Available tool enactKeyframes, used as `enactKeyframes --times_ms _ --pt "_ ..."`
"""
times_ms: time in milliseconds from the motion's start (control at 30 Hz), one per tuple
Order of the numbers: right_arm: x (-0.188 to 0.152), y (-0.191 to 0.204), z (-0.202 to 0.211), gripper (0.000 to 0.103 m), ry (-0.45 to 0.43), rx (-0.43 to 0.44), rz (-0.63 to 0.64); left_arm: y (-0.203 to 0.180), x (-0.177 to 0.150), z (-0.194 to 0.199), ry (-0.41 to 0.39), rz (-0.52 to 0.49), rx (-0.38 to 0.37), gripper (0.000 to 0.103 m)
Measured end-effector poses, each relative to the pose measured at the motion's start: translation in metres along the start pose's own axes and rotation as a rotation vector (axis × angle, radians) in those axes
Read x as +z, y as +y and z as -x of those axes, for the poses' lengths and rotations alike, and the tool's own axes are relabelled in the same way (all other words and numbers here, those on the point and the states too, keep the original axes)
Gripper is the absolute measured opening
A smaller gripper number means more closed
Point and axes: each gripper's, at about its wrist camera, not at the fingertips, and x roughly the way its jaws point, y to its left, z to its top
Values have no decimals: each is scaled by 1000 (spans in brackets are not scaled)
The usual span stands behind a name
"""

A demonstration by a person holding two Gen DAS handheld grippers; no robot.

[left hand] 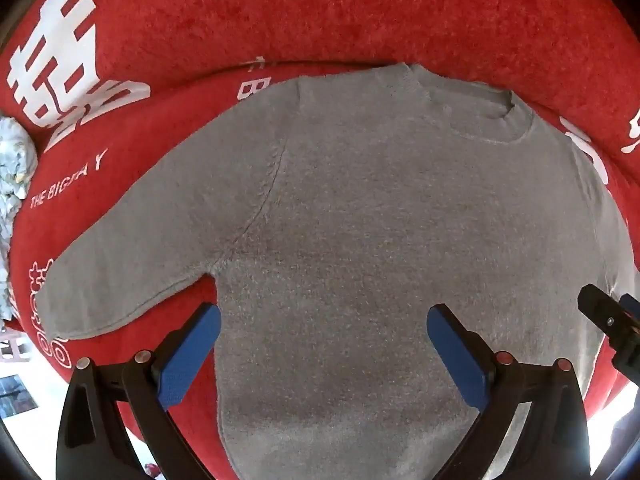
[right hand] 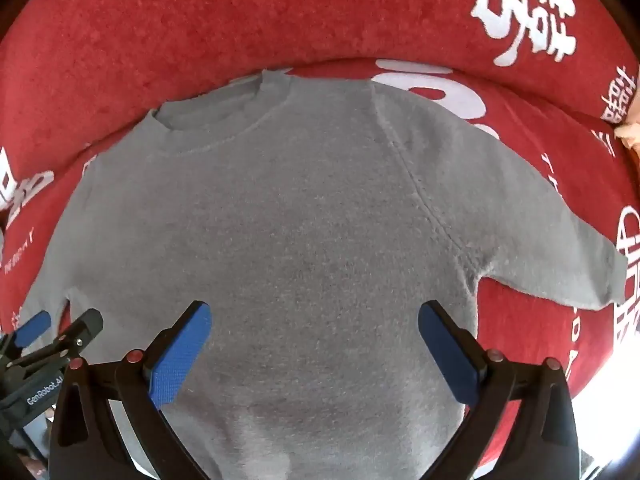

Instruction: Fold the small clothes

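Grey sweater (left hand: 360,220), white-lettered red cover (left hand: 280,12)

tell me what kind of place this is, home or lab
Probably a home: the grey sweater lies flat on a red plush cover with white characters, draped over what looks like a sofa or bed. Little else of the room shows.

Grey fleecy sweater (left hand: 360,220), small, crew neck. Lies flat, front up, both sleeves spread out sideways, collar at far end, hem nearest. Rests on red cover with white lettering.
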Motion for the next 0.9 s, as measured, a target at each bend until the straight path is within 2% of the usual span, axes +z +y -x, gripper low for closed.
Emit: enactKeyframes --times_ms 267,900 --pt "1 -2 -4 103 28 -19 -9 -14 12 -7 16 71 10 103" --pt "6 6 -4 103 28 -13 12 -19 14 -8 20 87 27 103"
